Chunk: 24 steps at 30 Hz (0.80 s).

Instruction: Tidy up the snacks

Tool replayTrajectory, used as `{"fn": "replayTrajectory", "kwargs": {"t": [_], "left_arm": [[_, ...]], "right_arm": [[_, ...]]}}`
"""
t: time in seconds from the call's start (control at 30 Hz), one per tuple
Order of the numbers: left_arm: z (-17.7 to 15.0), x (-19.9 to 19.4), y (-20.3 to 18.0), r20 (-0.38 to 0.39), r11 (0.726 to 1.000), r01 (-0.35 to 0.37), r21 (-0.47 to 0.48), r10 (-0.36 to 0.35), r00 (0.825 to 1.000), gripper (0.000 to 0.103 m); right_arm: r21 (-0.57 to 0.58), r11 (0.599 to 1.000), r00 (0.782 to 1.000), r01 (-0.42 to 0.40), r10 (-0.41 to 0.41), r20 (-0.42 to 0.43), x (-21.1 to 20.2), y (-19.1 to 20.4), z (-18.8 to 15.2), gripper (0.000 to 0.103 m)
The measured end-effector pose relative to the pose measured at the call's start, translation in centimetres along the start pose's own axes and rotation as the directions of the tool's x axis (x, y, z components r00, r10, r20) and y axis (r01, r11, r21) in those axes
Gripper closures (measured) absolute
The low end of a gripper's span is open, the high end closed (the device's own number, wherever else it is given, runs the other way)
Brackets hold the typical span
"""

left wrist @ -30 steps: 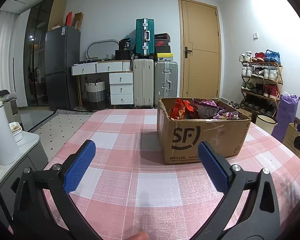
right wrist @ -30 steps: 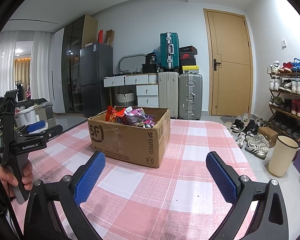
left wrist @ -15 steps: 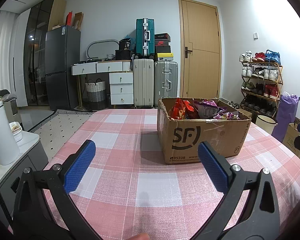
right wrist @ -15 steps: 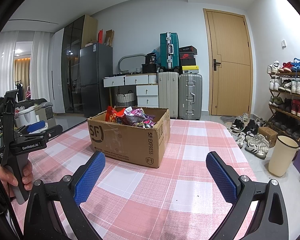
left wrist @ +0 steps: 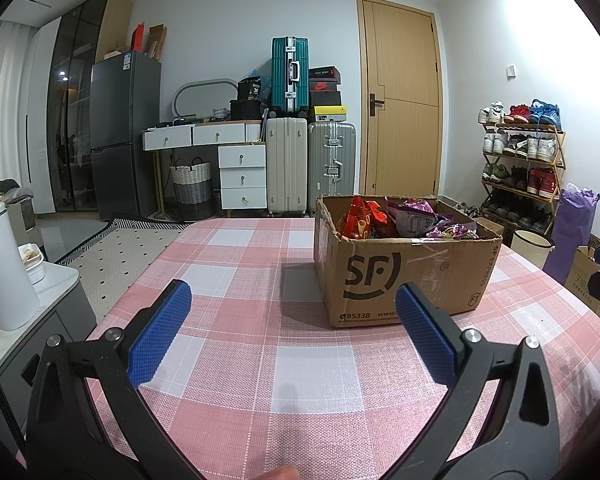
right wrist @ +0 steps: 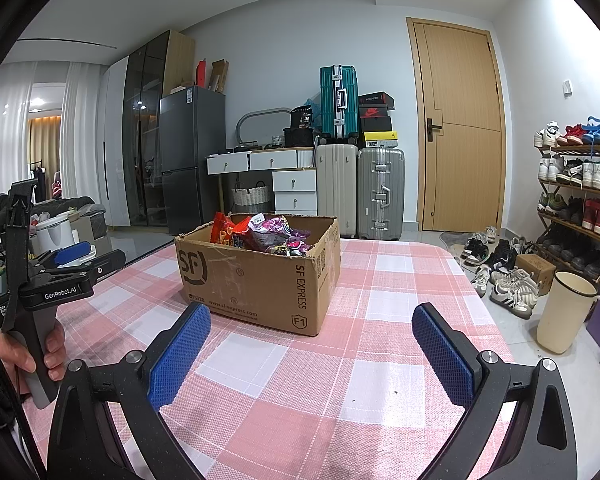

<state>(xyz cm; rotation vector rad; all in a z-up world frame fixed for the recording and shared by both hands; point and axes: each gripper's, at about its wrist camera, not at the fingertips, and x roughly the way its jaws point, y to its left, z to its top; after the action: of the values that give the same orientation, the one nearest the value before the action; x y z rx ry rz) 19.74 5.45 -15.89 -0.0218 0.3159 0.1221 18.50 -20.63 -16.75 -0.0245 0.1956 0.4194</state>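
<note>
Pink-and-white checked tablecloth covers the table; behind it a living rm w/ wooden door, stacked suitcases, grey fridge and a shoe rack along the right wall.

Cardboard box, SF logo on its side, sits on the cloth toward the table's far edge, top open. Snack packets are piled inside: red ones at the box's left end, purple/silver ones toward the middle and right. They poke up past the rim. Exact count can't be told.

Left gripper hovers over the near part of the table, jaws spread wide, blue pads w/ nothing between them. Box is ahead and to its right, well apart from the pads. A fingertip shows at the bottom edge of the left wrist view.

Right gripper is likewise spread wide and holds nothing, over the near part of the cloth; box is ahead and a bit left of it, not touching. In the right wrist view the left gripper appears at the left edge, black body marked GenRobot.AI, held by the left hand at the handle.

White bin stands on the floor beside the table's right edge, loose shoes near it.
</note>
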Motion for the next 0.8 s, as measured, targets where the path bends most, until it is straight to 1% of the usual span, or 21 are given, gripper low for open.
{"fn": "replayTrajectory", "kwargs": {"t": [0.53, 0.8], "left_arm": [[0.00, -0.13, -0.04, 0.000, 1.000, 0.003, 0.000, -0.003, 1.000, 0.001], [-0.27, 0.68, -0.22, 0.000, 1.000, 0.011, 0.004, -0.011, 1.000, 0.001]], "right_arm": [[-0.001, 1.000, 1.000, 0.000, 0.000, 0.000, 0.02, 0.00, 0.02, 0.001], [-0.002, 1.000, 1.000, 0.000, 0.000, 0.000, 0.03, 0.05, 0.05, 0.001]]}}
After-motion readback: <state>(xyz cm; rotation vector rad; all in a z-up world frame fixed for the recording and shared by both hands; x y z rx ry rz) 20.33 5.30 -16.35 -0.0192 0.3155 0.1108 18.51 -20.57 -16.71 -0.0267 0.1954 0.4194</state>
